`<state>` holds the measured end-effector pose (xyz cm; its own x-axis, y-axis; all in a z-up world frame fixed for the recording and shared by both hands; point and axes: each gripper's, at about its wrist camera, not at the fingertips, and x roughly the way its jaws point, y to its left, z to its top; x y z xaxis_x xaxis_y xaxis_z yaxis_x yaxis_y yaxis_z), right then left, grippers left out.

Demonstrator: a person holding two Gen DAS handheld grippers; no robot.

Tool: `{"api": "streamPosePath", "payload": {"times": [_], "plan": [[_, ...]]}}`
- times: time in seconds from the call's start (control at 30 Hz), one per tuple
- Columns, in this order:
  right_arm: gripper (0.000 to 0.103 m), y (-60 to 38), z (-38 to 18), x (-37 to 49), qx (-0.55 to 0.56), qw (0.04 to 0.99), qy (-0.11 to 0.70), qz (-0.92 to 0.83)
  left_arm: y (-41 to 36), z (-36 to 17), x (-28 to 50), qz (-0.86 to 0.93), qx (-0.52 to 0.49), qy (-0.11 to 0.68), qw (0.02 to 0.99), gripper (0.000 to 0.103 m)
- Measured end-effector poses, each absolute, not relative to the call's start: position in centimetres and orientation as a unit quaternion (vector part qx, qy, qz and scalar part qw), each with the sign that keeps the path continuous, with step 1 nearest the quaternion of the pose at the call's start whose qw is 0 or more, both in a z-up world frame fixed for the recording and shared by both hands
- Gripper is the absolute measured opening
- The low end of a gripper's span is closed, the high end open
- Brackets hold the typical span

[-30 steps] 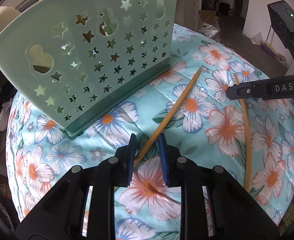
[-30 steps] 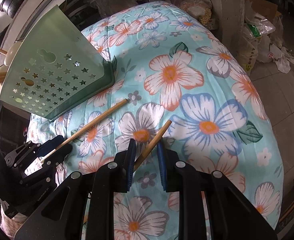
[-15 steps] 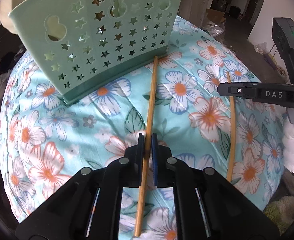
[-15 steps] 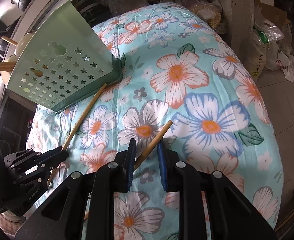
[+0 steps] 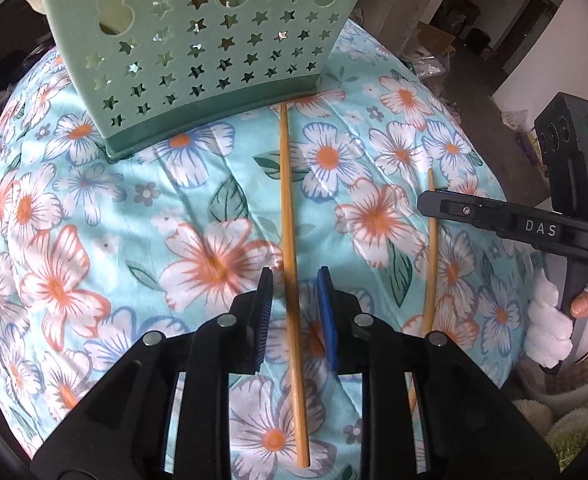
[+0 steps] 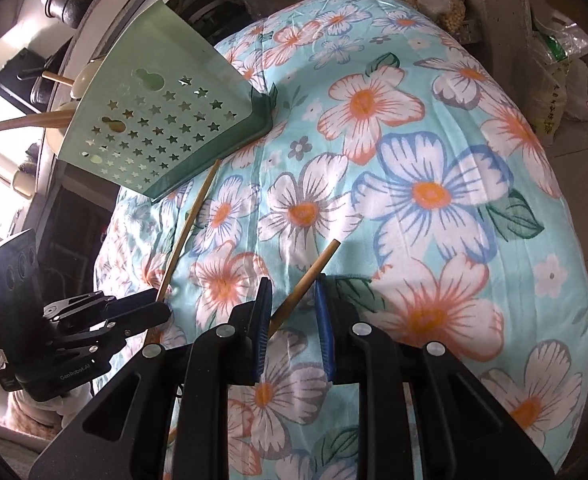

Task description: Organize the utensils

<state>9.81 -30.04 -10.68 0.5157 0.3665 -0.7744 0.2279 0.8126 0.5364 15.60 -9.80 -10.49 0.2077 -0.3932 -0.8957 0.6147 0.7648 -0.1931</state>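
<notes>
The pale mint-green plastic utensil basket (image 5: 198, 36), in the upper left of the left wrist view, is pierced with rows of star-shaped holes and a few gourd-shaped ones; its base band is a darker green. The quilted cloth (image 5: 94, 208) filling the middle of both views is light turquoise, printed with large white flowers outlined in orange or blue, orange centres, and dark green leaves. Two slim bamboo chopsticks (image 5: 290, 248) (image 6: 308, 280) are honey-tan. Each black plastic gripper (image 5: 294, 300) (image 6: 292, 312) at the lower centre has blue ribbed pads (image 5: 328, 312). White "DAS" lettering marks the black finger at the right edge of the left wrist view.
</notes>
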Motion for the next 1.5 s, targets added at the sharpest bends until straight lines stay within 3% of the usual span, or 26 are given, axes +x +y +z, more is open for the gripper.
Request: {"api": "streamPosePath", "payload": {"times": [0.37, 0.43, 0.5, 0.83, 0.93, 1.17, 1.5], "plan": [[0.017, -28.9, -9.7, 13.9, 0.169, 0.856, 0.489, 0.003, -12.0, -11.4, 16.7, -0.316, 0.128, 0.529, 0.777, 0.022], [0.017, -28.5, -9.7, 14.5, 0.145, 0.860, 0.489, 0.004, -12.2, -11.5, 16.5, -0.311, 0.129, 0.523, 0.783, 0.019], [0.017, -27.8, -9.6, 14.7, 0.116, 0.865, 0.489, 0.001, -12.0, -11.6, 16.2, -0.300, 0.132, 0.517, 0.791, 0.006], [0.016, -26.4, -9.6, 13.3, 0.103, 0.864, 0.492, 0.040, -10.3, -11.6, 14.6, -0.313, 0.084, 0.553, 0.768, 0.006], [0.016, -26.5, -9.8, 12.6, 0.127, 0.860, 0.491, 0.049, -10.1, -11.4, 14.7, -0.318, 0.072, 0.554, 0.766, 0.007], [0.017, -28.3, -10.3, 12.5, 0.196, 0.846, 0.492, 0.060, -10.2, -10.5, 16.2, -0.323, 0.061, 0.543, 0.773, 0.025], [0.017, -28.8, -10.4, 12.5, 0.218, 0.841, 0.492, 0.060, -11.4, -10.9, 18.2, -0.312, 0.058, 0.542, 0.779, 0.026]]}}
